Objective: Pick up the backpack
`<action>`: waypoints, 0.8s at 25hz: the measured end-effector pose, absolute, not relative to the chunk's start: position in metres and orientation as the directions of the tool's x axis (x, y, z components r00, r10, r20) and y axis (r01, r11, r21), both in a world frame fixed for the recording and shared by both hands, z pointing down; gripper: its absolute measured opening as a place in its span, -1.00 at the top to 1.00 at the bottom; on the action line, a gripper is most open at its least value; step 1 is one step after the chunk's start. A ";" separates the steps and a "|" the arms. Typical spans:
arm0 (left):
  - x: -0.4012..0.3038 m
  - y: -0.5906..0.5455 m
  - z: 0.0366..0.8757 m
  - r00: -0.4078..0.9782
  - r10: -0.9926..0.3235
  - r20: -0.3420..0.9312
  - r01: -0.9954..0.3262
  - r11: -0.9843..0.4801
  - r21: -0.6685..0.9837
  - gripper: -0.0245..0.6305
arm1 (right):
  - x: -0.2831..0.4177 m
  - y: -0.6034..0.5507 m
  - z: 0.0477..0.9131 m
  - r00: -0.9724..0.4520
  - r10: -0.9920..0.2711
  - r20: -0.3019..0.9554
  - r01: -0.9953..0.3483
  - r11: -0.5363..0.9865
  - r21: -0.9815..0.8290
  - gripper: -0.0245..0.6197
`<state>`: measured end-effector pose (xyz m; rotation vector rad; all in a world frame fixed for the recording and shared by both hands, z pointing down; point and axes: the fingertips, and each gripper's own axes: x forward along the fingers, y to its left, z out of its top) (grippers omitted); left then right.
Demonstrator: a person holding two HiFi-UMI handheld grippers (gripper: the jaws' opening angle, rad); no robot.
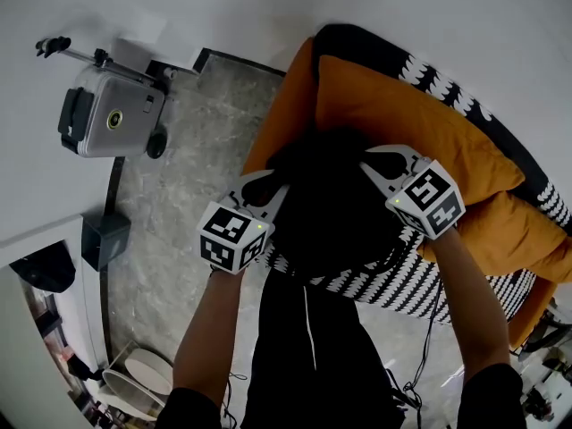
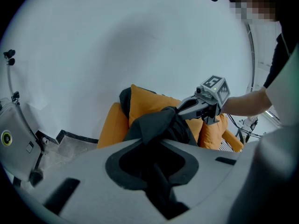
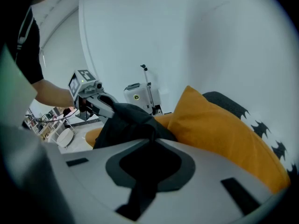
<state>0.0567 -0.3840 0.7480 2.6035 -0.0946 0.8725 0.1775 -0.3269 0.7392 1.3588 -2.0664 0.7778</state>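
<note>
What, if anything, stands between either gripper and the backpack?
Nothing visible does. The left gripper and the right gripper each already have their jaws closed on black fabric of the backpack, which lies on the orange sofa.

**Cameras: one overhead, two facing each other**

Head view: high, steeply downward over left gripper (image 1: 268,182), right gripper (image 1: 370,163), backpack (image 1: 335,208), orange cushion (image 1: 393,123) and suitcase (image 1: 112,114). Left gripper view: close behind its own jaws, faces across the backpack to the right gripper. Right gripper view: equally close, faces back toward the left gripper and suitcase. All three share backpack and orange cushion.
</note>
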 end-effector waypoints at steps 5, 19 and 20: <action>0.053 -0.374 0.739 0.811 0.060 0.582 -0.185 -0.918 0.352 0.73 | 0.173 -0.314 0.729 -0.346 -0.632 0.693 -0.936 0.284 -0.209 0.80; 0.037 -0.321 0.707 0.813 0.090 0.576 -0.167 -0.911 0.378 0.78 | 0.157 -0.255 0.697 -0.325 -0.700 0.636 -0.945 0.224 -0.237 0.80; 0.036 -0.316 0.705 0.813 0.095 0.574 -0.163 -0.910 0.381 0.78 | 0.155 -0.250 0.695 -0.321 -0.705 0.632 -0.946 0.215 -0.241 0.80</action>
